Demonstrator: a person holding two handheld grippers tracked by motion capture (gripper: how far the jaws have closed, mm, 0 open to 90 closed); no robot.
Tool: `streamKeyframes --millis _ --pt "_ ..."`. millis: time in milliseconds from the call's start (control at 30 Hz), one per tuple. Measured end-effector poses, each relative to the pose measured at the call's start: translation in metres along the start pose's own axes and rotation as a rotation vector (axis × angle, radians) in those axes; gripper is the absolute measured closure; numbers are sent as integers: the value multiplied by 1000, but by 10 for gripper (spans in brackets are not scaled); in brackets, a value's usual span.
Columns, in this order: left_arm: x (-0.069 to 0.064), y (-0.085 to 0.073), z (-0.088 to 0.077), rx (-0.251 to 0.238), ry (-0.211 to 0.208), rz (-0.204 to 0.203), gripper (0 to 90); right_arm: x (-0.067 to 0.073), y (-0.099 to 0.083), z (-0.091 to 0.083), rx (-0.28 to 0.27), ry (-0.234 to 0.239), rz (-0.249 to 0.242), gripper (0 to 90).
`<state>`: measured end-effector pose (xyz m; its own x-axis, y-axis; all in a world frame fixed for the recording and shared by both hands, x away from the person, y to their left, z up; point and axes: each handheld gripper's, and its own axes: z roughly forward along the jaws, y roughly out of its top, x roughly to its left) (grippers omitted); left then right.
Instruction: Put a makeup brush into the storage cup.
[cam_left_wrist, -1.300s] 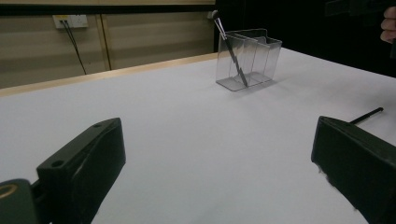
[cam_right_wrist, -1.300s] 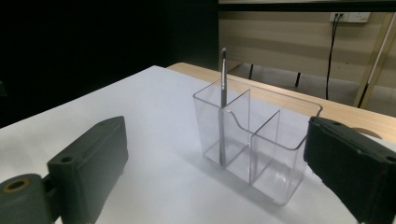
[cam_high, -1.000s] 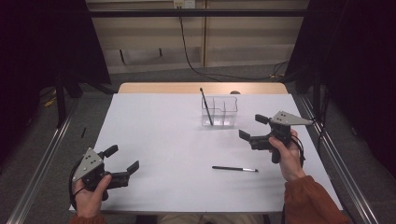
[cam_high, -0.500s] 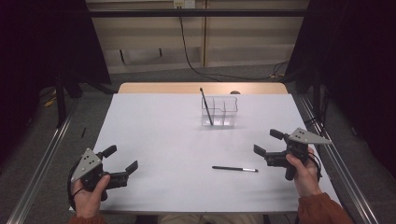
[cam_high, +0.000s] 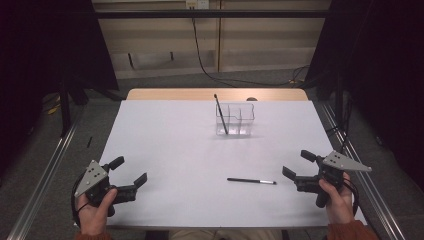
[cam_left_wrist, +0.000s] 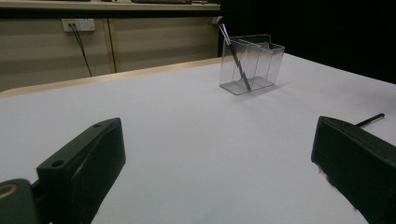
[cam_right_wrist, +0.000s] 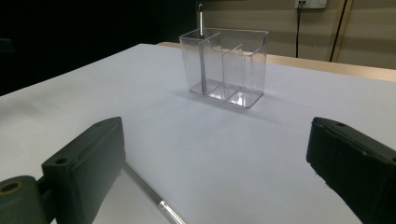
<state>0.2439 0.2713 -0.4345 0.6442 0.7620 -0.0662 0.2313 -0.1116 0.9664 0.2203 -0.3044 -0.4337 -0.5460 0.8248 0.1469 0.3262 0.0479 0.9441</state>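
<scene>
Between the clear holder (cam_high: 235, 120) and your near edge of the table (cam_high: 165, 150) lies a black pen (cam_high: 251, 181), flat on the white surface, well short of the holder and a little to its right. Its silver tip points toward your right tongs (cam_high: 296, 166), which sit just beyond that end of the pen, near it but not touching. In the right gripper view the pen (cam_right_wrist: 154, 198) runs under the left jaw of your right tongs (cam_right_wrist: 212, 172), with the silver band showing in the gap, and the holder (cam_right_wrist: 227, 65) stands straight ahead.

Your right tongs are spread wide and grip nothing. Your left tongs (cam_high: 129, 171) are also spread wide and hold nothing; they rest low over the table, far to the left of the holder and well apart from the pen. In the left gripper view, the pen (cam_left_wrist: 371, 120) shows as a thin dark rod just past the right jaw of the left tongs (cam_left_wrist: 215, 154), and the holder (cam_left_wrist: 252, 63) stands farther back.

A second pen (cam_high: 220, 114) stands tilted in the holder's left compartment, its top leaning left above the rim.
</scene>
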Motion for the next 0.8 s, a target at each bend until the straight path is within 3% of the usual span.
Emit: streamKeyframes --millis 533,800 --pt "-1 0 -2 1 -6 7 29 7 -13 -22 7 -14 -29 33" --pt "-1 0 -1 2 0 5 28 8 -14 -21 4 -10 -26 32"
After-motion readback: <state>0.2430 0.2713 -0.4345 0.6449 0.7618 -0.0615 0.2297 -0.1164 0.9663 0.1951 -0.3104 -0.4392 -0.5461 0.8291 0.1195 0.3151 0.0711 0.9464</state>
